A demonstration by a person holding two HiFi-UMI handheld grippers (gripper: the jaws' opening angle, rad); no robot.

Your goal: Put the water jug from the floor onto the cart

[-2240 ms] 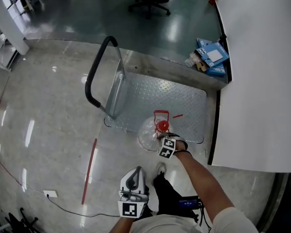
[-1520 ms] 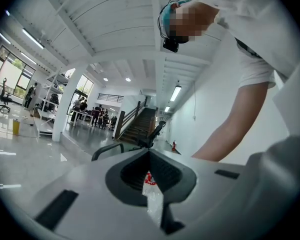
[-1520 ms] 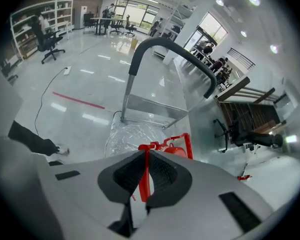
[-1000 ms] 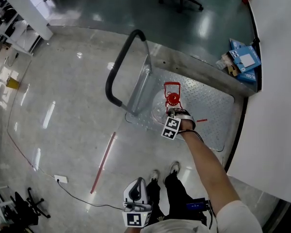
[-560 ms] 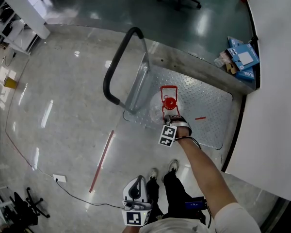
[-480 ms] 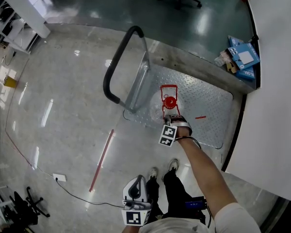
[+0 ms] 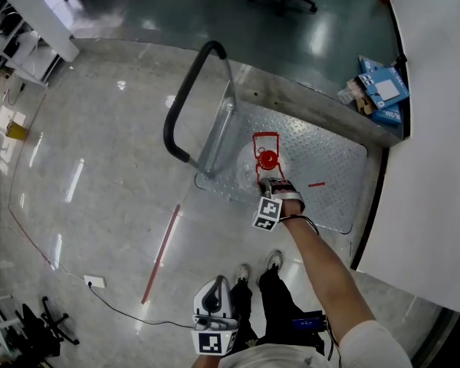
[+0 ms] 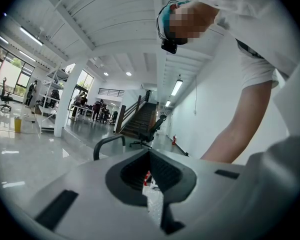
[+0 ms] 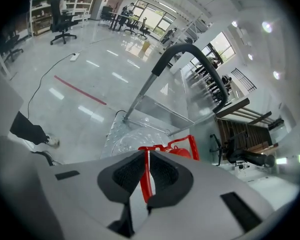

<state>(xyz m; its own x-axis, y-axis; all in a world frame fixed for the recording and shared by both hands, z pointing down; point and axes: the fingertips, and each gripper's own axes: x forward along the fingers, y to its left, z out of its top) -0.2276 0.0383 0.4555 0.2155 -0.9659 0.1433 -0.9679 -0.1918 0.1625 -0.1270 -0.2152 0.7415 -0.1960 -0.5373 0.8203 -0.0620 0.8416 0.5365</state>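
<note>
Clear red-handled water jug (image 7: 249,173) on grey steel cart (image 7: 330,167), we judge; right gripper (image 7: 270,184) clamps its handle (image 9: 145,178), left gripper (image 7: 213,286) closed empty; release remains.

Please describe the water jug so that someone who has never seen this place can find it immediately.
Look for the flat metal cart with a black push handle. On its deck, near the handle end, sits a clear round water jug. Only it has a red cap and red carrying handle, gripped by the right gripper.
</note>
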